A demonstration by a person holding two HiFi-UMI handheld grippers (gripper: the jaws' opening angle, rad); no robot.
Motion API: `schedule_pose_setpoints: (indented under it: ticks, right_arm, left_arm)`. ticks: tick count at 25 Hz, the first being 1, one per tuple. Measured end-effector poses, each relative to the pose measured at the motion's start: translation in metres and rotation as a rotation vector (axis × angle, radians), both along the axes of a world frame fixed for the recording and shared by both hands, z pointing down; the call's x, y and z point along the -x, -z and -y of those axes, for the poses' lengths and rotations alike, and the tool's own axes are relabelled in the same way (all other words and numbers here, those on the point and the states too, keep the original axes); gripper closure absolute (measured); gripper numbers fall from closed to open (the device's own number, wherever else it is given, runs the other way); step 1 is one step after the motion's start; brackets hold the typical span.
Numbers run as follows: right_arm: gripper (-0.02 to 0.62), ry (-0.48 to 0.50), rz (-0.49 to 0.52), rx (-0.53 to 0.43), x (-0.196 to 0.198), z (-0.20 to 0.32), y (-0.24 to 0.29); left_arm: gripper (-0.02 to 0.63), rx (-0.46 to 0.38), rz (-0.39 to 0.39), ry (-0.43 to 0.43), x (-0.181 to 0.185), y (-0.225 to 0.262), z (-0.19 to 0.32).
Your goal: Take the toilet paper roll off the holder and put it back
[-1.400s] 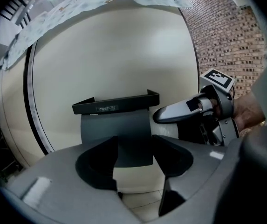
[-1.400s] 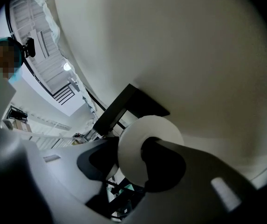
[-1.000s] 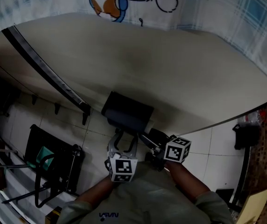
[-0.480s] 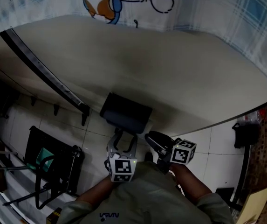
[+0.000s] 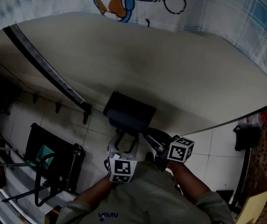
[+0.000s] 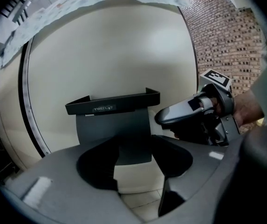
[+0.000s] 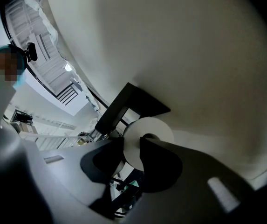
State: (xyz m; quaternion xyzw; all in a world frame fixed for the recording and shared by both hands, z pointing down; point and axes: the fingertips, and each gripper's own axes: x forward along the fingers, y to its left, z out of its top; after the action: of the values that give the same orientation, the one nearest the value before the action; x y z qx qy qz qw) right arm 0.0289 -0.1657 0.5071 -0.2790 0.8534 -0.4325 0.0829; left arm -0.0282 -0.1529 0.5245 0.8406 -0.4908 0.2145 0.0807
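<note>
The black toilet paper holder hangs on a cream wall panel, with a flat shelf on top and a dark flap hanging over the white toilet paper roll. My left gripper stands open in front of it, its jaws wide apart on either side of the flap and touching nothing. My right gripper comes in from the holder's right side. In the right gripper view the roll's end face shows, and my right gripper has just been closing, with the roll's wall between its jaws.
A black rail runs diagonally across the cream panel, with small hooks below it. A black wire rack stands at lower left. Patterned cloth hangs above. A brick wall lies to the right.
The right gripper has shifted slightly beside the holder and more of its jaw shows near the roll. The left gripper has stayed where it was.
</note>
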Motion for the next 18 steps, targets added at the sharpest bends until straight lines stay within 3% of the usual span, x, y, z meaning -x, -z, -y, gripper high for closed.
schedule_pose_setpoints:
  ticks: [7,12,18]
  right_arm:
    - [0.500,0.005,-0.019,-0.010,0.018,0.008,-0.001]
    - [0.502,-0.017,-0.035,-0.009,0.010,0.004,-0.003]
    - [0.595,-0.040,-0.040,0.023,0.000,-0.001,-0.015]
  left_arm:
    - [0.377,-0.002,-0.001,-0.023,0.002,0.001,-0.004]
    - [0.394,-0.007,-0.010,-0.020,0.002,0.002,-0.002]
    - [0.412,-0.016,-0.022,-0.008,0.005,0.003,0.000]
